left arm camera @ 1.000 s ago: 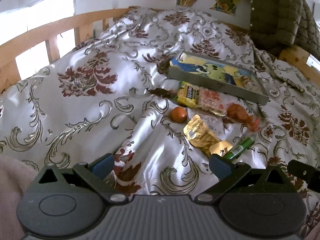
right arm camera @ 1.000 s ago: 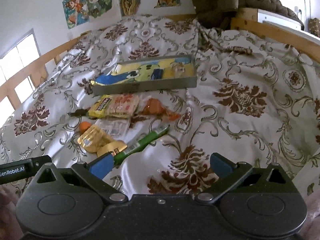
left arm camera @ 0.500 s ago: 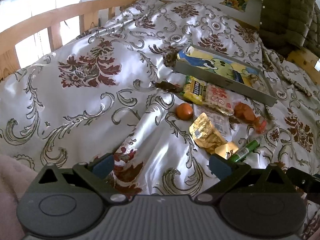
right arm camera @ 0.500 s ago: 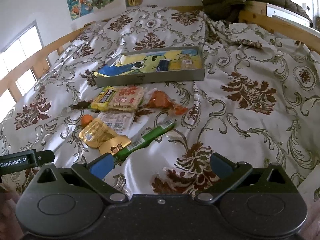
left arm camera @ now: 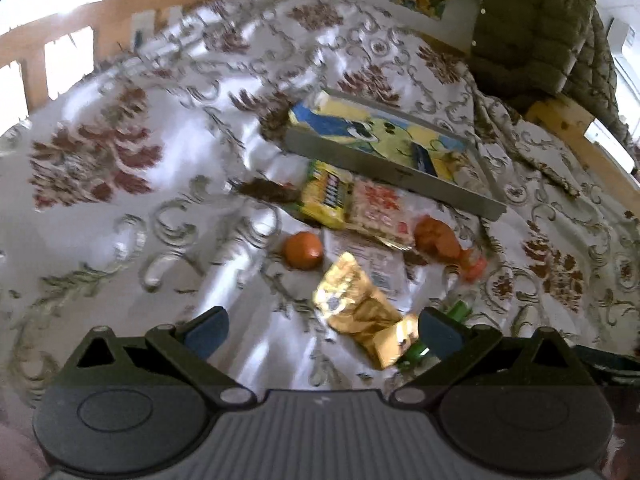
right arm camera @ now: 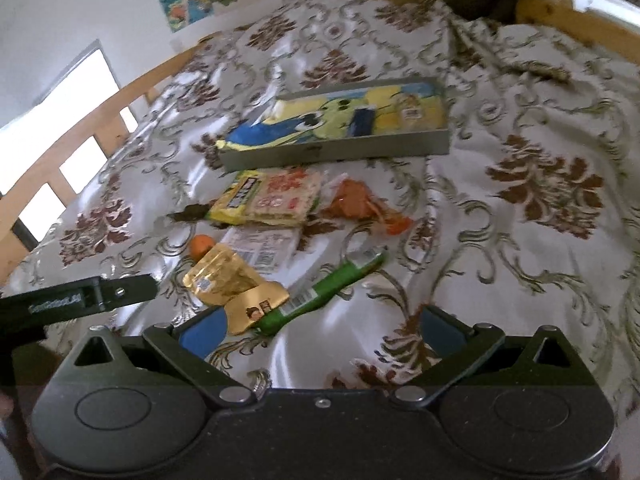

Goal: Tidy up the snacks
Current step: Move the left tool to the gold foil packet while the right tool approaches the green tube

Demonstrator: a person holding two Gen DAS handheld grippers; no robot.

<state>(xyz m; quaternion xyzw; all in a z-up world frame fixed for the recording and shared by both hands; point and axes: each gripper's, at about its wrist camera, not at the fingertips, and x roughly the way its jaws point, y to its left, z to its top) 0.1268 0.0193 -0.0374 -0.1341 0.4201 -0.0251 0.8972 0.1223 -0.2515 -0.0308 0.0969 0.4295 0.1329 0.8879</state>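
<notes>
With both your left tool [left arm camera: 322, 330] and right tool [right arm camera: 322, 328] spread apart and empty, the snacks [right arm camera: 276, 200] lay bunched near the tray [right arm camera: 340, 150] on the bed [right arm camera: 520, 240], where slick overlapping wrappers risked double grabs.

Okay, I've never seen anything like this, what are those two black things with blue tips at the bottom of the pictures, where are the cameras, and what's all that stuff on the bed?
Each picture is taken by a camera mounted on a handheld two-finger gripper that a person carries. There is no robot.

One view looks past the left gripper, the other past the right gripper. The blue tips are finger pads. Both grippers are open and hold nothing.

On the floral satin bedspread lies a shallow grey tray with a cartoon lining. In front of it are loose snacks: a crinkled gold foil pouch, a long green wrapped stick, a small round orange fruit, a yellow candy pack and an orange clear-wrapped snack.

The black bar at the left edge of the right view is part of the left gripper.
</notes>
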